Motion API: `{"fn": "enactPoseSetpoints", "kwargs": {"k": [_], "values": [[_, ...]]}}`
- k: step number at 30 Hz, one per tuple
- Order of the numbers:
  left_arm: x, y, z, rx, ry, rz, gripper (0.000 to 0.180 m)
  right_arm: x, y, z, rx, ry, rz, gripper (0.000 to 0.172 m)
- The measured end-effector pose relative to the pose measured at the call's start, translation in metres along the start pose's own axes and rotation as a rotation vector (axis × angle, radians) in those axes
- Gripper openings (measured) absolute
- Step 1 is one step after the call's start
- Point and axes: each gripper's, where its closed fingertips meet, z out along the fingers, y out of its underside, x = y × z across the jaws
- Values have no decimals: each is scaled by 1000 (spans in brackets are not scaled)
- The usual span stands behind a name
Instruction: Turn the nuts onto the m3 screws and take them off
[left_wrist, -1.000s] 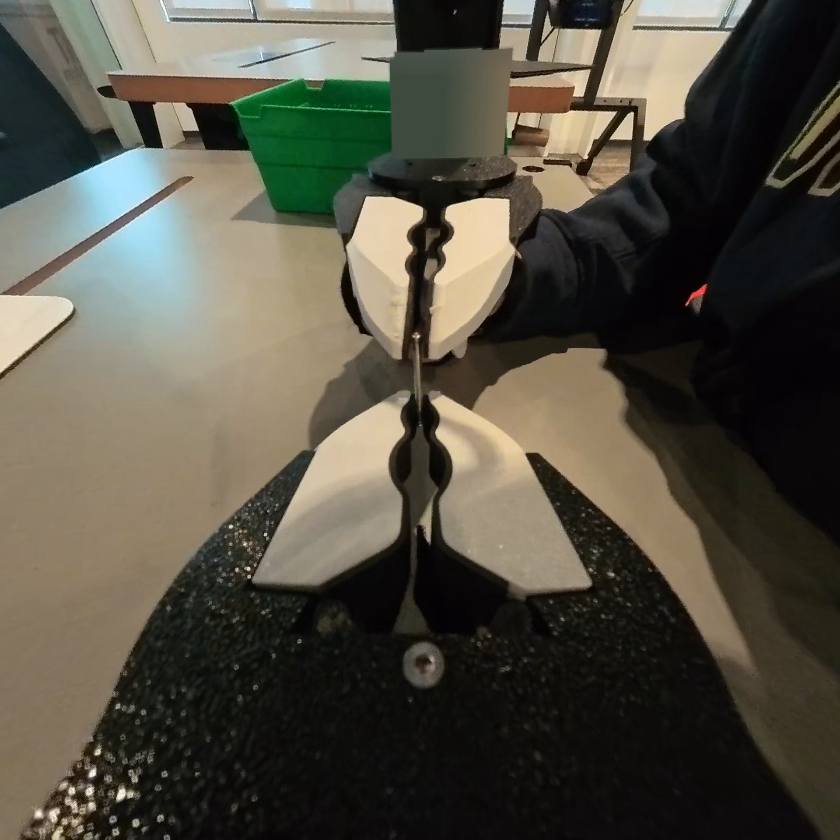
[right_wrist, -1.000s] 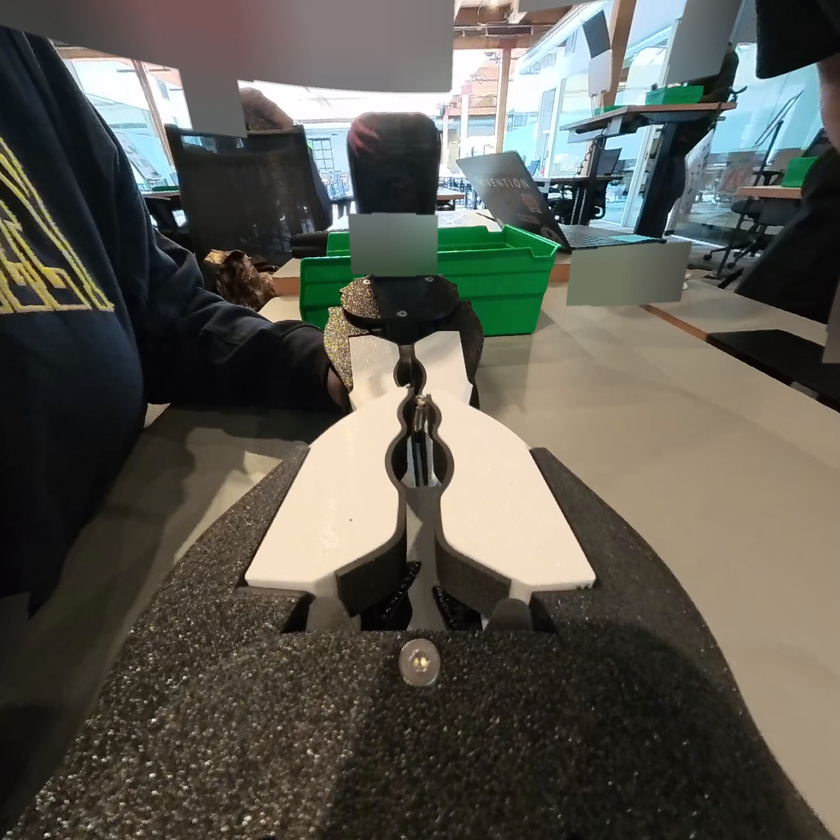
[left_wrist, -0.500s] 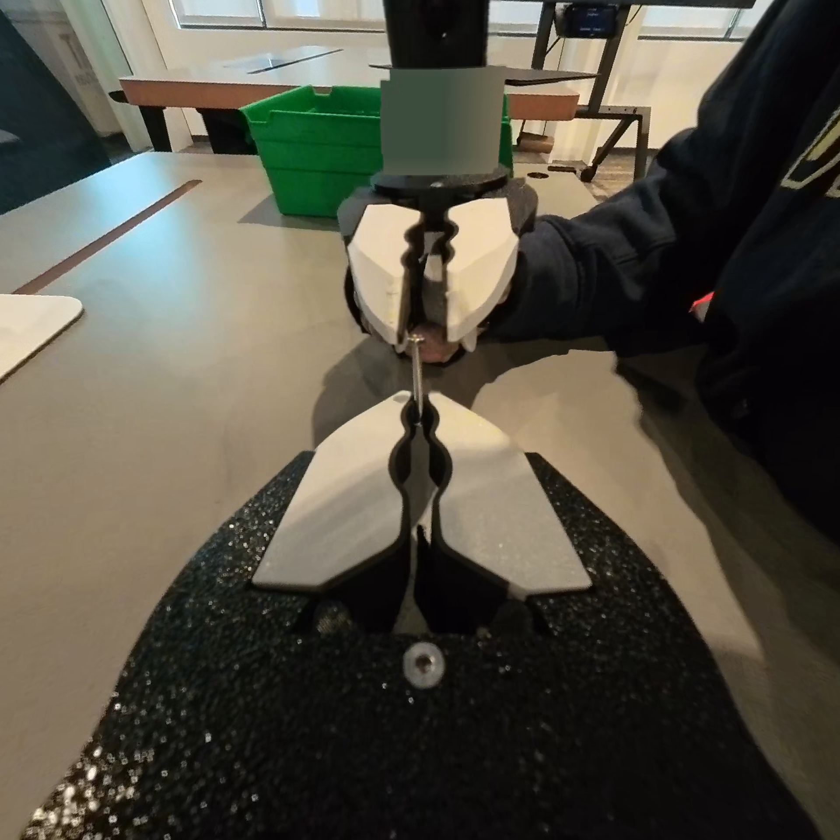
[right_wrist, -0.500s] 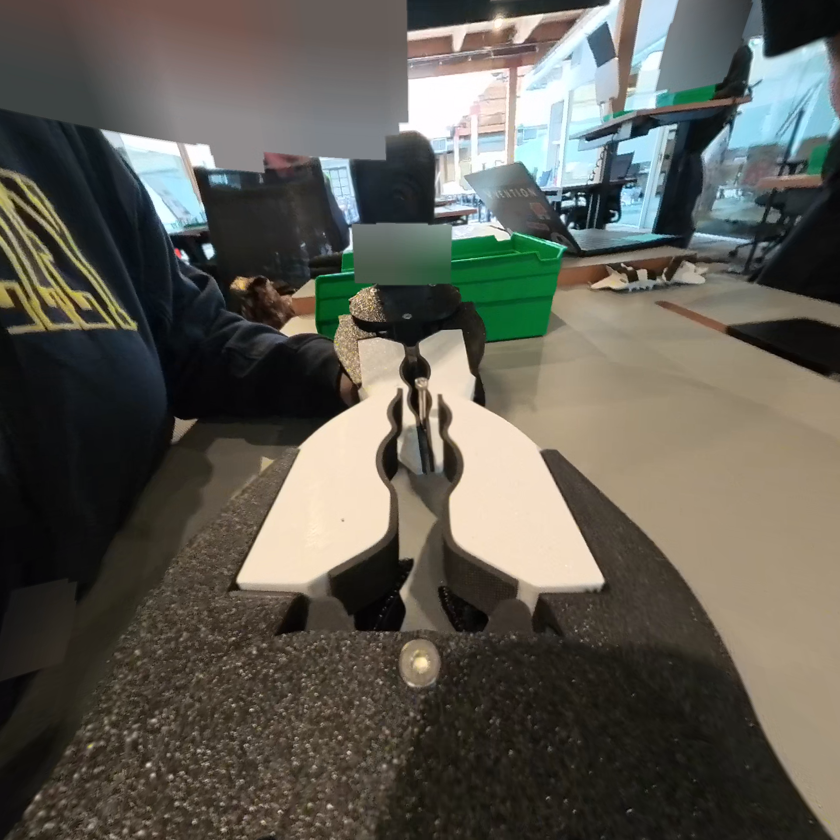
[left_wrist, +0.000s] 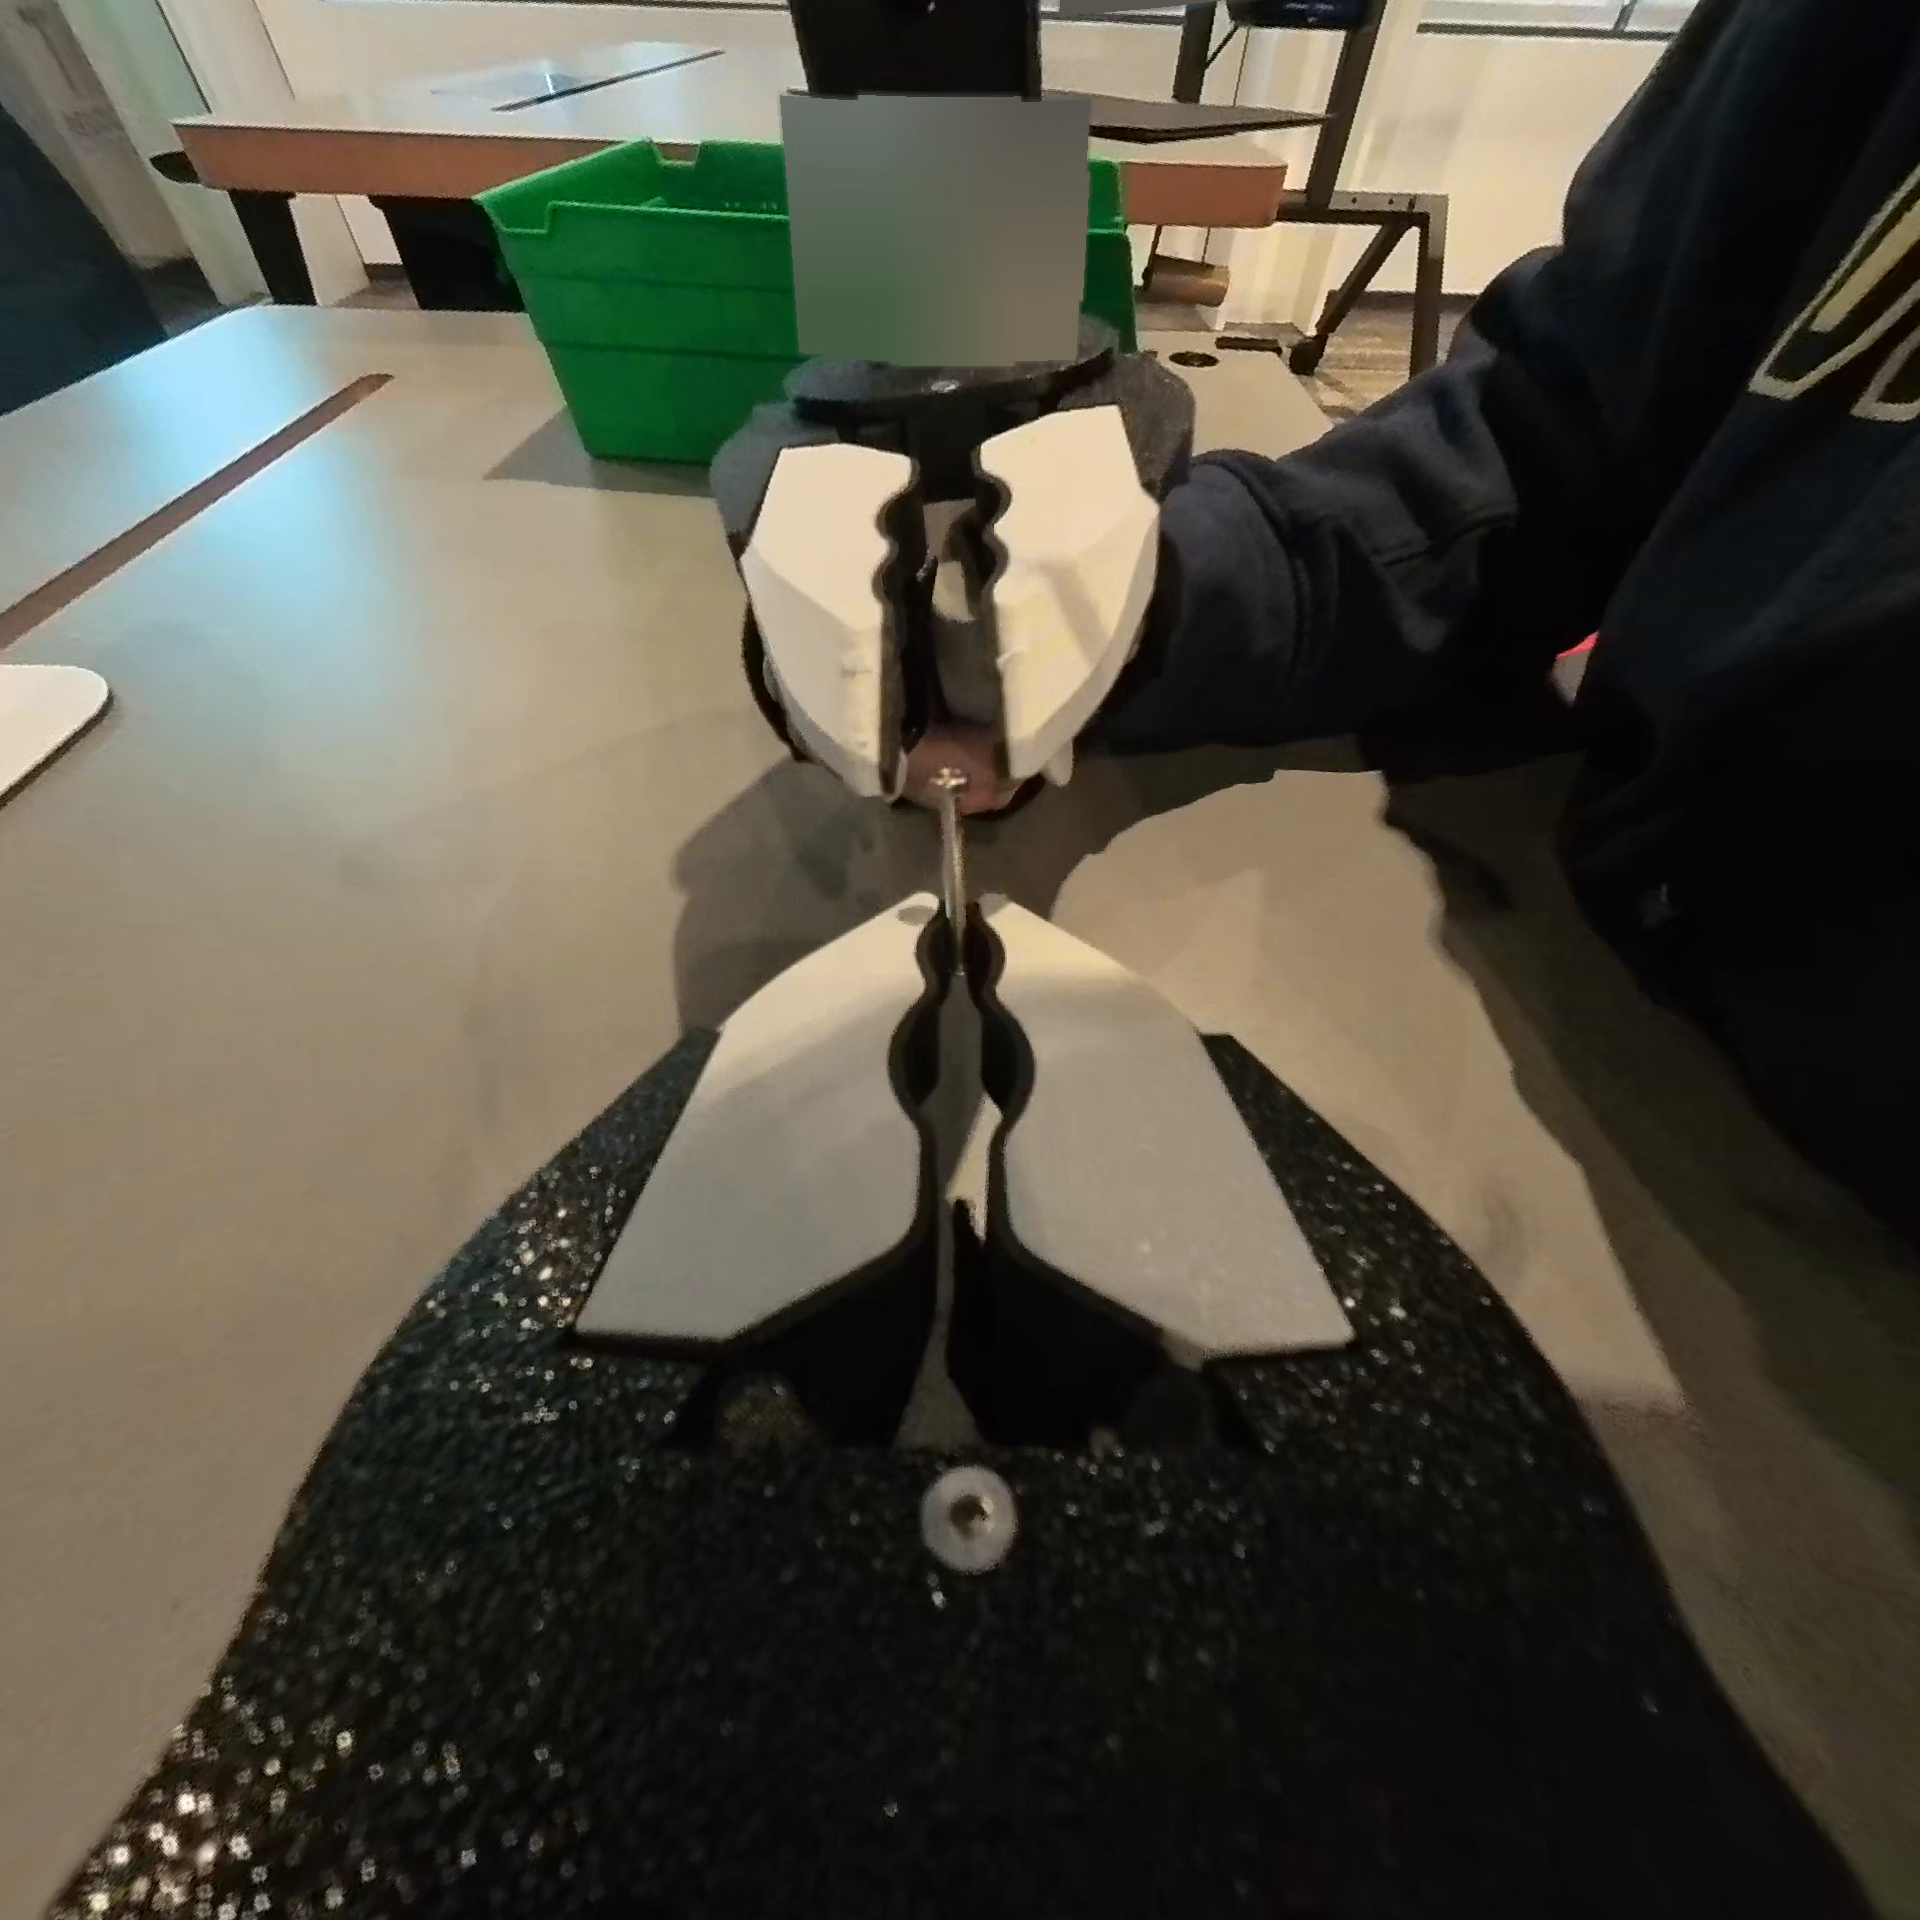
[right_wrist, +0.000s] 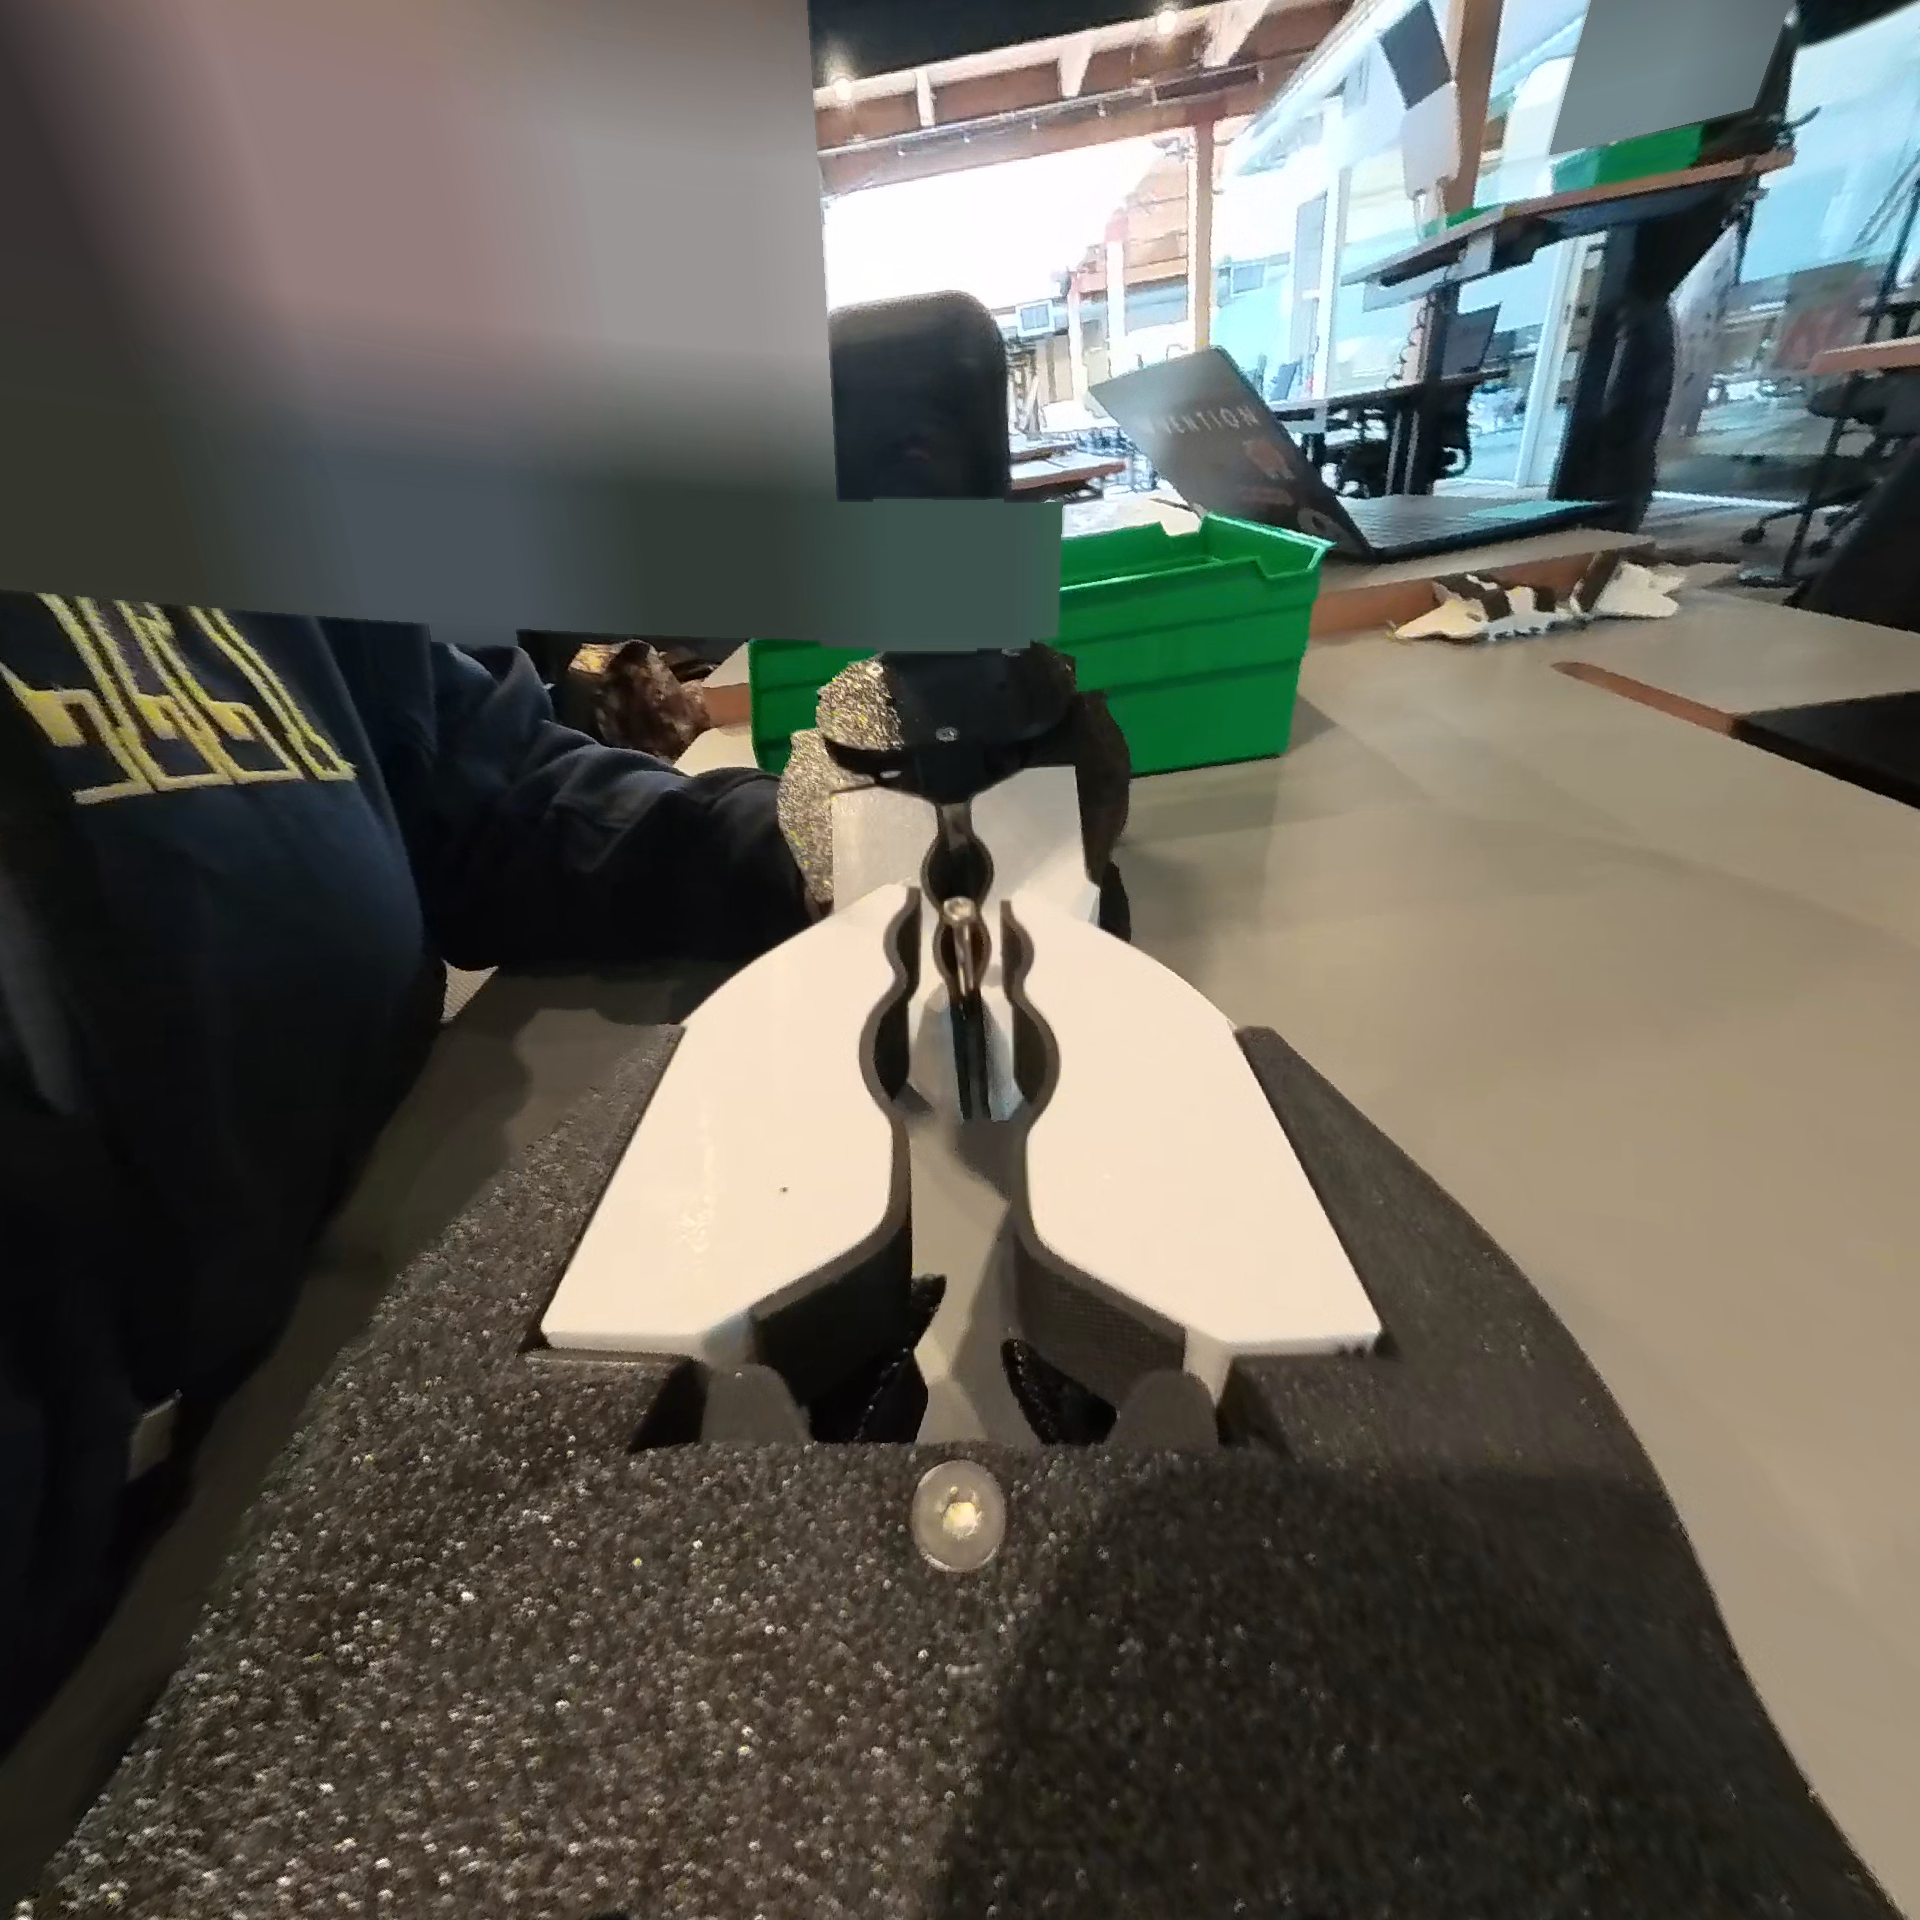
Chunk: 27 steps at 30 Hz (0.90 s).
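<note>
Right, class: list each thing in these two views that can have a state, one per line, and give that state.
left gripper: shut on the screw's shank.
right gripper: open, fingers apart on either side of the screw's tip, not pressing.
screw: held level above the table, its far end between the right gripper's fingers.
nut: at the screw's far end; too small to tell how far on.
green bin: upright on the table, open-topped.
laptop: open.
</note>
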Motion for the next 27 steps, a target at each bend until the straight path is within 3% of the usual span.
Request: {"fn": "enactPoseSetpoints", "kwargs": {"k": [8, 17, 21, 27], "values": [[2, 1, 1, -10, 18, 0, 2, -2, 10, 9, -73, -35, -1, 11], [-2, -2, -1, 22, -24, 6, 3, -2, 7, 8, -51, -23, -15, 5], [-7, -6, -4, 50, -47, -11, 27, -3, 6, 7, -43, -25, -21, 5], [-5, -7, -5, 61, -24, -25, 31, -1, 7, 6, -51, -8, -43, 5]]}}
